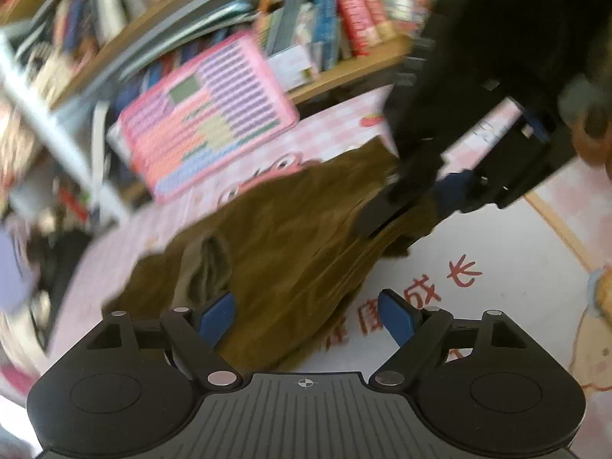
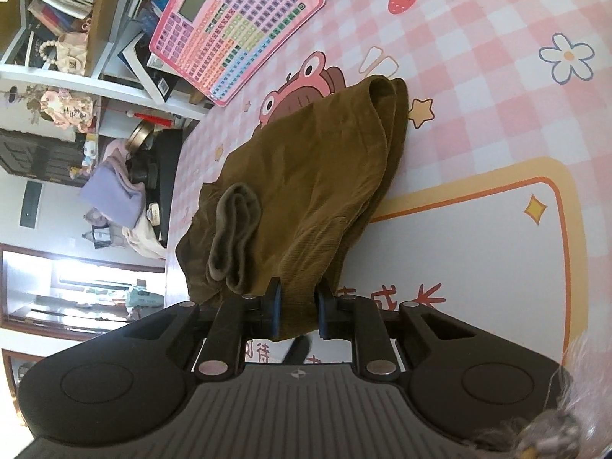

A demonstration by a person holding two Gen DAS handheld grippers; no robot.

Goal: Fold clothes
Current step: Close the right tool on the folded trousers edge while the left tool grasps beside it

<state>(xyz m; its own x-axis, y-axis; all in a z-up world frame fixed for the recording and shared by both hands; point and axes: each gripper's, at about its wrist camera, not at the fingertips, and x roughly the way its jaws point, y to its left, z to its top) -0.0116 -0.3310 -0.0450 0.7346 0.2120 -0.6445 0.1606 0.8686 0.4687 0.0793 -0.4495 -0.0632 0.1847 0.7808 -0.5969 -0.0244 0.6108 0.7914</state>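
Pink checkered bench (image 2: 478,88): right tongs (image 2: 298,311) clamped on near edge of olive garment (image 2: 306,191); left tongs (image 1: 306,319) wide open, empty, above it.

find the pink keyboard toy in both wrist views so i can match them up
Left wrist view: the pink keyboard toy is in the upper left of centre, blurred, propped against the bookshelf beyond the olive garment.
Right wrist view: it sits at the top, left of centre, its corner over the mat's edge, above the garment.
Shared landmark: the pink checked mat under the garment.
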